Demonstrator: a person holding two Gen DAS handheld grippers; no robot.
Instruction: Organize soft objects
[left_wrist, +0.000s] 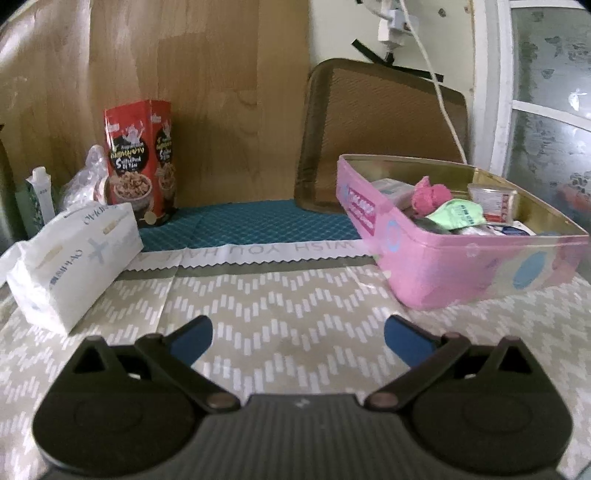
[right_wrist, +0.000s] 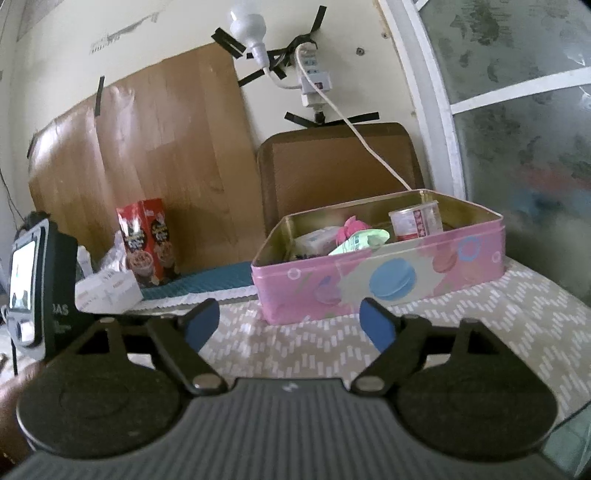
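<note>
Nearest me, at the bottom of each wrist view, both grippers are spread with nothing between the blue pads: my left gripper hangs over bare patterned cloth, my right gripper just short of the pink tin. I read that as both hands free to pick. At mid-left of the left view the tissue pack lies loose on the cloth, well apart from the tin, likely the next soft thing to gather. The tin sits lidless at centre right, so items drop straight in; a pink soft lump and a green pouch already lie inside beside a small can. Farthest, a red box stands against the board.
</note>
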